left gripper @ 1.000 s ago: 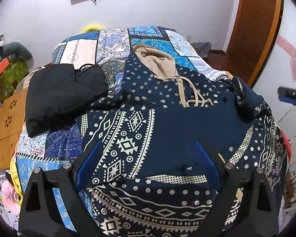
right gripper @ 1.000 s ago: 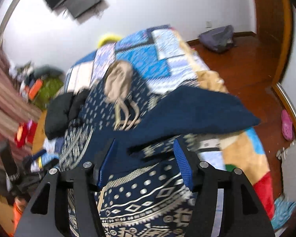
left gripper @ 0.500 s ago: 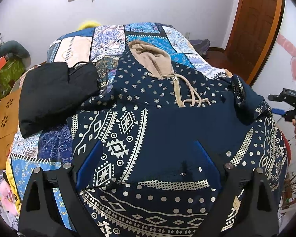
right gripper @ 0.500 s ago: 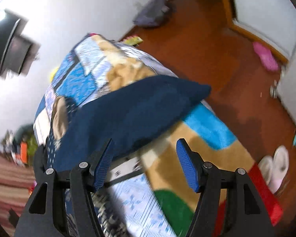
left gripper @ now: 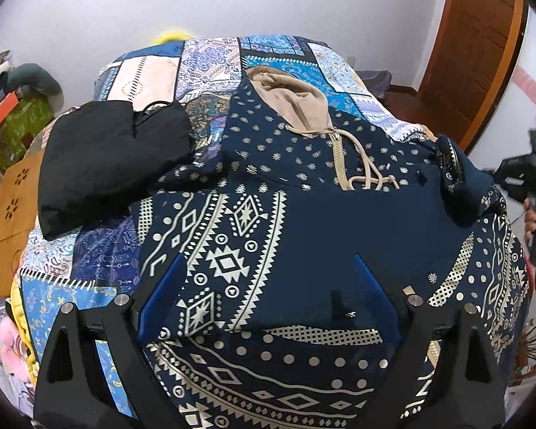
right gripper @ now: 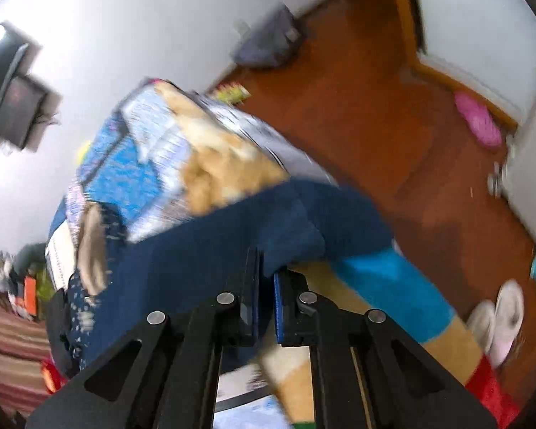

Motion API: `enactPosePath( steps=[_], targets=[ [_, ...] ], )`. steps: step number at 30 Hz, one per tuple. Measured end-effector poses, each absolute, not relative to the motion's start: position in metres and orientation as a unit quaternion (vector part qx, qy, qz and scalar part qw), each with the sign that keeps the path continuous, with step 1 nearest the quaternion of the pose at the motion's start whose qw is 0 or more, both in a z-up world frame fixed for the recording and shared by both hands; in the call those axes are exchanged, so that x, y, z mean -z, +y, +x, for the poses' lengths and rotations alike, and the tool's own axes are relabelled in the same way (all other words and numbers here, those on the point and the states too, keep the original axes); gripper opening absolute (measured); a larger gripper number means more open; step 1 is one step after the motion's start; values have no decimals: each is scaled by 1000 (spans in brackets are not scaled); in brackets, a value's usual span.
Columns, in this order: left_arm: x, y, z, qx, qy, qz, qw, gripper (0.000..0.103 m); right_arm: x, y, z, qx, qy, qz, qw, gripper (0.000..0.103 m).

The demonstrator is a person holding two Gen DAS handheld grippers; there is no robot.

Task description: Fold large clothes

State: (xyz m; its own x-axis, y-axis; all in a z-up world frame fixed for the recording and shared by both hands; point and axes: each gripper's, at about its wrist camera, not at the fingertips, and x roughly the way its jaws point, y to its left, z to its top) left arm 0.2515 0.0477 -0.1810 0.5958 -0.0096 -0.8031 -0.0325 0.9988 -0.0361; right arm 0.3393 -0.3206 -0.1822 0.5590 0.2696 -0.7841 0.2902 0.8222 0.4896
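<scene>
left wrist view: the left tool (left gripper: 268,296) hovers with its blue-padded fingers spread wide, nothing between them, just above the near hem of a navy hoodie (left gripper: 303,214). the hoodie lies spread face-up on a bed (left gripper: 211,60) covered by a blue patchwork quilt, its tan hood (left gripper: 289,93) pointing toward the far wall and its tan drawstrings (left gripper: 368,175) lying on the chest beside the zipper. one sleeve is folded across the body as a plain navy panel. a black garment (left gripper: 107,157) sits folded on the quilt to the left of the hoodie, touching its shoulder. at the right edge, the right tool (left gripper: 525,175) and part of a hand show beyond the bed's side.

right wrist view: the picture is motion-blurred. the right tool (right gripper: 266,296) has its blue pads pinched together on the edge of the hoodie's navy sleeve (right gripper: 253,236), which drapes over the side of the bed above the wooden floor (right gripper: 357,89). pink and white slippers (right gripper: 500,314) lie on the floor.
</scene>
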Motion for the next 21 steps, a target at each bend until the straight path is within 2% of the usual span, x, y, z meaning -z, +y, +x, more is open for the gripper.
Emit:
enactPosePath(
  steps=[7,13,16,21],
  targets=[
    [168,57,243,-17,429,-29,903,93,54,-261,322,-113,376,222,892,5],
    [149,71,231,-22,406,-44,913,93,-18,-181,299,-220,330,178,900,5],
    [140,84,221,-30,394,-53,917,93,-25,-133,289,-260,335,151,893,5],
    [133,109,205,-51,383,-70,920,93,10,-58,280,-310,379,107,866,5]
  ],
)
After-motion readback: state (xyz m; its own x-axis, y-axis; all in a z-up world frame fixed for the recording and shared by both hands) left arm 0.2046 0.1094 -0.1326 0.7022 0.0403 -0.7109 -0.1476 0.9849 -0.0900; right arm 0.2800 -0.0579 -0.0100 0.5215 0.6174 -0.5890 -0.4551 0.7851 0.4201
